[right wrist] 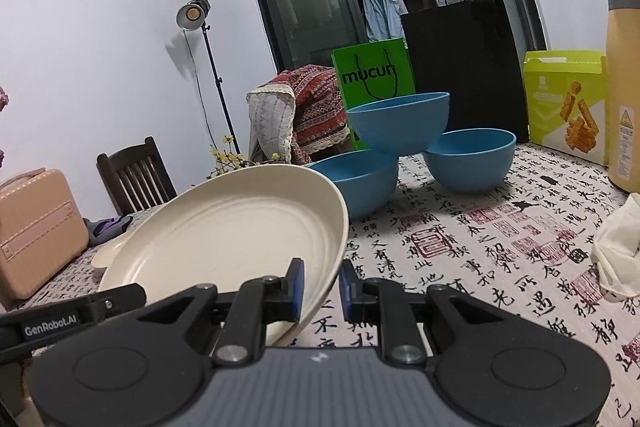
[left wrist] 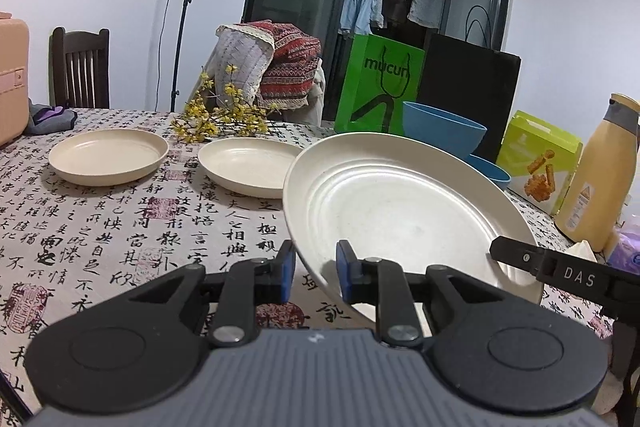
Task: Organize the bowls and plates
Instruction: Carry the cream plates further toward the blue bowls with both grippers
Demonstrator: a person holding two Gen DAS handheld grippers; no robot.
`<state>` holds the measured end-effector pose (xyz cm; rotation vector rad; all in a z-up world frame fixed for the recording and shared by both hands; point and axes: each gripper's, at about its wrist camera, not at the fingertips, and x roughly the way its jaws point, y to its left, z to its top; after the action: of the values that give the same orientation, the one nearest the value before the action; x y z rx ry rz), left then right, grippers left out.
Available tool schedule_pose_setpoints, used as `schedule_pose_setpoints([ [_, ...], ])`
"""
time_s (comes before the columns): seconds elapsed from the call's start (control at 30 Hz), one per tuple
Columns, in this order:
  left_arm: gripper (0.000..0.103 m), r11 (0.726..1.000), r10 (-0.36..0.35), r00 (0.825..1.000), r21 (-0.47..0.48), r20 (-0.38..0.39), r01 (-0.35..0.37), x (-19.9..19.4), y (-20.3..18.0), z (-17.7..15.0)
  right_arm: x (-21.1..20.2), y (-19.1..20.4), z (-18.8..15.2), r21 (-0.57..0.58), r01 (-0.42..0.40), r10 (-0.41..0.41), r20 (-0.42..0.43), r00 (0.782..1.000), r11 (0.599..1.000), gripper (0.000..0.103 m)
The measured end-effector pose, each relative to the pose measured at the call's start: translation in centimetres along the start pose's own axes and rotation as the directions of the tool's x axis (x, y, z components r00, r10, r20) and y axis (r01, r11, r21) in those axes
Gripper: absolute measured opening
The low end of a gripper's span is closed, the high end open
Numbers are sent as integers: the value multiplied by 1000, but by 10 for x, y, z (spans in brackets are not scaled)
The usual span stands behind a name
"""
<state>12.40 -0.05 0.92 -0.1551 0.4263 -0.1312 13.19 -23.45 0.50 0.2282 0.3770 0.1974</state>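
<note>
Both grippers hold one large cream plate (left wrist: 400,207) tilted above the patterned tablecloth. My left gripper (left wrist: 316,267) is shut on its near left rim. My right gripper (right wrist: 322,283) is shut on the same plate (right wrist: 224,239) at its near right rim. Two more cream plates (left wrist: 108,155) (left wrist: 248,165) lie flat on the table at the left. Of three blue bowls, one (right wrist: 400,123) rests on top of the other two (right wrist: 356,183) (right wrist: 470,159), behind the held plate.
A green paper bag (right wrist: 374,75) and a black bag (right wrist: 464,67) stand behind the bowls. A green snack box (right wrist: 568,103), a yellow flask (right wrist: 624,83) and a white cloth (right wrist: 616,247) are at the right. Yellow flowers (left wrist: 216,115) lie at the back, a pink case (right wrist: 36,231) at the left.
</note>
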Motion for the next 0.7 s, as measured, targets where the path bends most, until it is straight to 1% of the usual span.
schedule_pose_setpoints([
  [0.47,22,1000,-13,999,26,-34,14,4,-7,-15,-4,-13,-17,23,26,-26,-16,1000,999,18],
  [0.7,22,999,-9,998,45,-67,12,9,-9,-22,-2,-18,-25,37,33,-32,-34,999,999,18],
])
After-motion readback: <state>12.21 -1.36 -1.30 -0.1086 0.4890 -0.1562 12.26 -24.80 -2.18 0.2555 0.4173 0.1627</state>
